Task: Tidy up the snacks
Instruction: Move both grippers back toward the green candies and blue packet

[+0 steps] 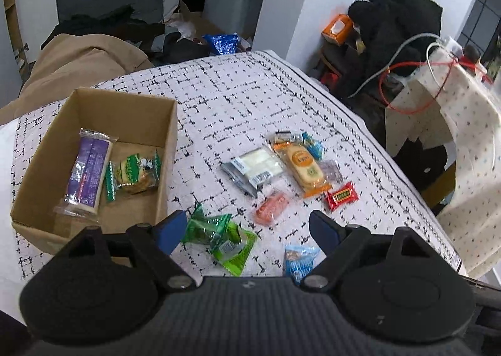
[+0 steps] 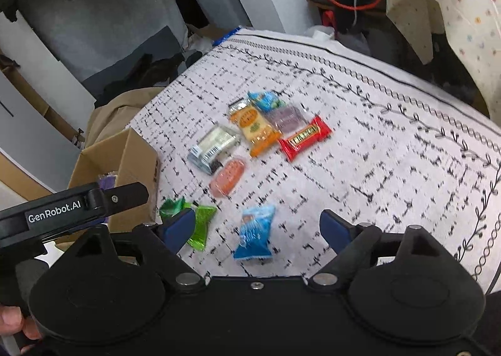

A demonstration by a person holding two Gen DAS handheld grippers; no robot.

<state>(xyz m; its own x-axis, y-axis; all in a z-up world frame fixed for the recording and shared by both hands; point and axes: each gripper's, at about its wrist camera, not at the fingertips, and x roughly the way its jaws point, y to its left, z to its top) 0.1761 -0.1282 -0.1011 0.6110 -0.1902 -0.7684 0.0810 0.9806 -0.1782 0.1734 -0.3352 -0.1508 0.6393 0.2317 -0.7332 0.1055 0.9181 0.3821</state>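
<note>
An open cardboard box (image 1: 94,124) sits on the table (image 1: 235,99), holding a purple packet (image 1: 87,174) and a green-wrapped snack (image 1: 134,174). Beside it lie loose snacks: green packets (image 1: 219,237), a blue one (image 1: 299,260), pink (image 1: 271,207), red (image 1: 342,196), orange (image 1: 302,165).

We look through two fisheye cameras, each behind its own gripper and tilted down at the table (image 1: 238,96). Our left view sits near the box (image 1: 94,149) and sees into it, with the green packets (image 1: 219,237) between its fingers. Our right view sees the blue packet (image 2: 255,232) between its fingers and the box (image 2: 125,165) at its left. Both views share the snacks, the box and the chair (image 1: 463,124).
</note>
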